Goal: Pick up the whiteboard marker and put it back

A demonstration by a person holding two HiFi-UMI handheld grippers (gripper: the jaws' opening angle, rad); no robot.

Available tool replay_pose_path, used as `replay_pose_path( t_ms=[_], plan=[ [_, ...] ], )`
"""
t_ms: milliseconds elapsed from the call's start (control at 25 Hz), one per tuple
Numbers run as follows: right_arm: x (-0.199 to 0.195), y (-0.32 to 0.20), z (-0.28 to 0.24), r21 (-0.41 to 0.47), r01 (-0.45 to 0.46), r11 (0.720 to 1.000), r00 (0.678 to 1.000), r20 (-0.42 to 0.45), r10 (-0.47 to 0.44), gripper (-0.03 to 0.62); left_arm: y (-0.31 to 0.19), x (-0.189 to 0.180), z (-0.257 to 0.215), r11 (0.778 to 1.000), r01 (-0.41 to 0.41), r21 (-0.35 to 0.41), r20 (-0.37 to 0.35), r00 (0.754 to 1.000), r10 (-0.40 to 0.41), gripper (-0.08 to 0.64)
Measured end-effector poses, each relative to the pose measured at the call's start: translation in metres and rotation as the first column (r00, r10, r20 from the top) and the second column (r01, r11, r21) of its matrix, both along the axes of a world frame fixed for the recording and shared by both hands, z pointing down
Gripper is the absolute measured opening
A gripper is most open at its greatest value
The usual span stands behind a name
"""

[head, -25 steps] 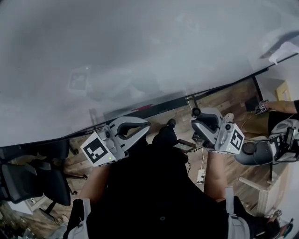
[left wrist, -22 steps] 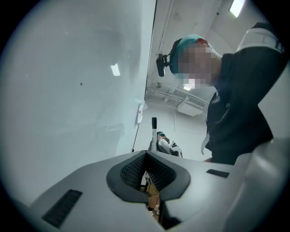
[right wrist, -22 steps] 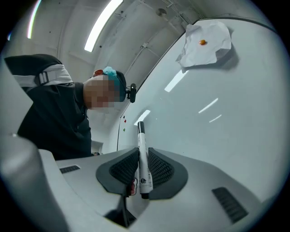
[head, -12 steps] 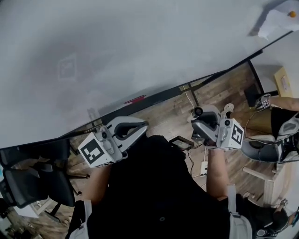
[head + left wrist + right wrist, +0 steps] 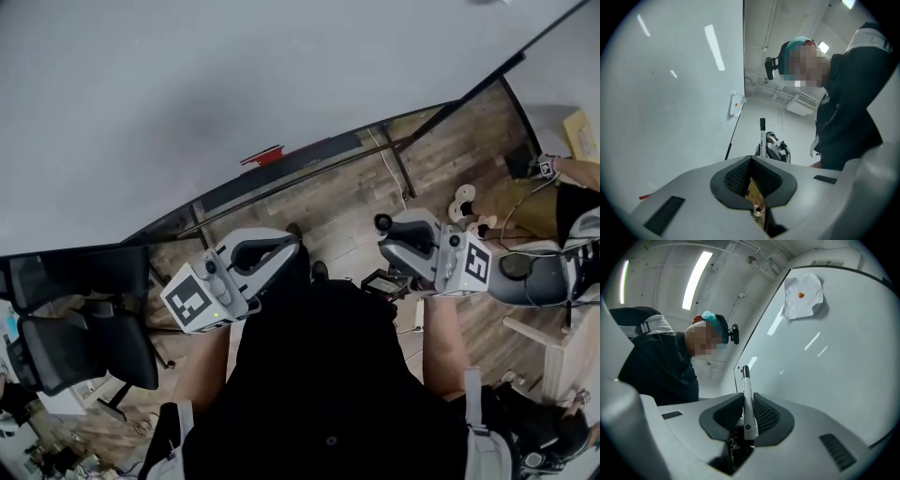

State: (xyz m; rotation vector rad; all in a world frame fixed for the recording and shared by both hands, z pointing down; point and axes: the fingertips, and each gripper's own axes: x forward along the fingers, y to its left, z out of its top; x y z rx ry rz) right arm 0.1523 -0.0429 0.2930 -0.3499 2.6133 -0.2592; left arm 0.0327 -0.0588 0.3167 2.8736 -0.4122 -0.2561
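Note:
My right gripper (image 5: 746,401) is shut on the whiteboard marker (image 5: 748,404), a white barrel with a black cap that points up and forward from the jaws. In the head view this gripper (image 5: 398,234) hangs over the wooden floor, short of the whiteboard (image 5: 234,84). The left gripper (image 5: 286,246) sits level with it on the left, its pads together and nothing between them (image 5: 751,161). From the left gripper view the marker (image 5: 762,136) stands upright in front of the right gripper (image 5: 777,149). The whiteboard (image 5: 829,366) fills the right of the right gripper view.
A red item (image 5: 262,155) lies on the board's tray (image 5: 309,161). A white paper under an orange magnet (image 5: 802,296) hangs on the board. A black office chair (image 5: 75,347) stands at the left, another person's arm (image 5: 577,171) shows at the right, and cables (image 5: 394,281) lie on the floor.
Both grippers have travelled sideways along the board, the marker still in the right one. The board's lower edge has slid up in the head view and more floor shows.

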Motion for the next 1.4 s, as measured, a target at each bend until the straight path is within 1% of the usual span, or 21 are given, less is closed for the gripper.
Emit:
replay_pose_path(
  t_ms=[120, 360, 520, 680, 880, 1040, 1400],
  plan=[
    [0.008, 0.028, 0.009, -0.019, 0.006, 1.0, 1.0, 0.003, -0.006, 0.075, 0.031, 0.01, 0.007, 1.0, 0.002, -0.024, 0.006, 1.0, -0.002, 0.006],
    [0.008, 0.039, 0.018, -0.038, 0.048, 0.998, 0.999, 0.0, -0.048, 0.075, 0.053, 0.016, 0.019, 0.998, 0.024, -0.063, 0.007, 1.0, -0.024, 0.006],
    [0.008, 0.042, 0.027, -0.045, 0.072, 0.996, 0.997, -0.003, -0.072, 0.075, 0.055, 0.015, 0.026, 0.996, 0.046, -0.073, 0.009, 0.999, -0.046, 0.006],
    [0.008, 0.046, 0.027, -0.051, 0.077, 0.996, 0.997, -0.002, -0.078, 0.075, 0.056, 0.016, 0.028, 0.996, 0.056, -0.075, 0.014, 0.998, -0.055, 0.006],
    [0.008, 0.042, 0.026, -0.058, 0.083, 0.995, 0.997, -0.005, -0.083, 0.075, 0.05, 0.016, 0.023, 0.996, 0.063, -0.061, 0.02, 0.998, -0.061, 0.006],
    [0.006, 0.042, 0.02, -0.039, 0.085, 0.996, 0.996, -0.01, -0.086, 0.075, 0.051, 0.015, 0.024, 0.996, 0.064, -0.059, 0.027, 0.998, -0.063, 0.006],
    [0.0, 0.047, 0.02, -0.033, 0.095, 0.995, 0.994, -0.051, -0.097, 0.075, 0.062, 0.014, 0.026, 0.996, 0.07, -0.054, 0.052, 0.996, -0.068, 0.006]
  ],
)
